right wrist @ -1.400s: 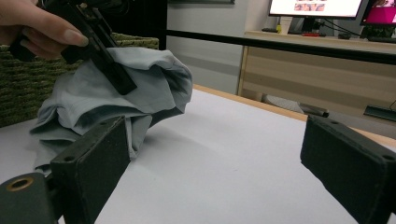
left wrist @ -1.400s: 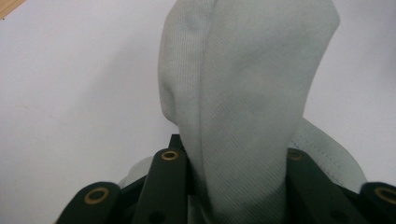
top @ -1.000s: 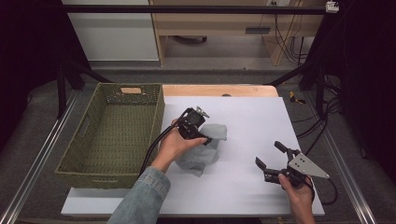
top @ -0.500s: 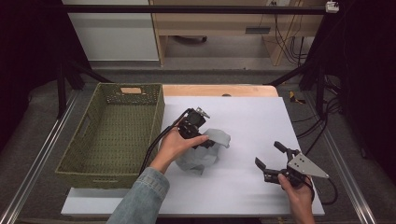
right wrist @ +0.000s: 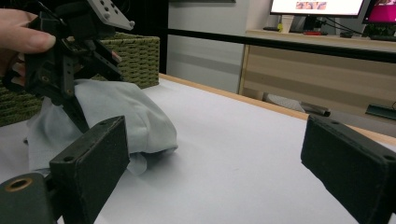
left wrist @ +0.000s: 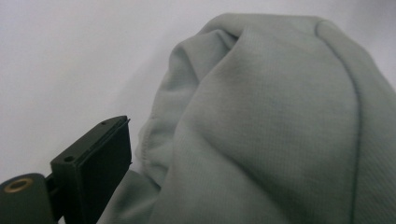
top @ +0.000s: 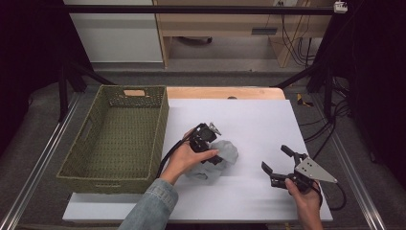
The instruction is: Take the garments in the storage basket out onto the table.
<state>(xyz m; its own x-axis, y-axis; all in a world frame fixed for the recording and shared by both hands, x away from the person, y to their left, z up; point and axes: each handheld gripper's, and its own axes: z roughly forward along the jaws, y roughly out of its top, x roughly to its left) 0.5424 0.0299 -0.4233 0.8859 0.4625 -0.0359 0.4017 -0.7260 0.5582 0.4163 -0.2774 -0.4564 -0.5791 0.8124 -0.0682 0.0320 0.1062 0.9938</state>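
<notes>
Work in hand: handling a crumpled pale grey-green garment [top: 218, 158], a knit sweatshirt-like piece, bunched in a heap on the white table sheet [top: 249, 120].
Left tongs [top: 207, 149]: pressed down into the top of the heap, pointing down. Their jaws have just been opening and stand wide; in the left gripper view one black pad [left wrist: 100, 163] stands apart from the cloth's hem, and folds bulge between the jaws with no pinch on them that I can see.
Right tongs [top: 276, 165]: held level above the bare sheet, well apart from the cloth, jaws spread wide with nothing between them; the heap [right wrist: 121, 116] lies ahead of them and toward their left jaw.
Garment's place: directly under and around the left tongs, between the woven green basket [top: 115, 139] and the right tongs, touching neither.
Step, as I judge it: either a release onto the sheet or a fresh bite being set; which of the two I cannot tell.
Next move calls for: if a grab is meant, the left jaws must sink over a thick fold before closing, since a shallow nip on a loose knit would slip. The right tongs would have to travel across to the heap's near edge to help spread or lift it.
</notes>
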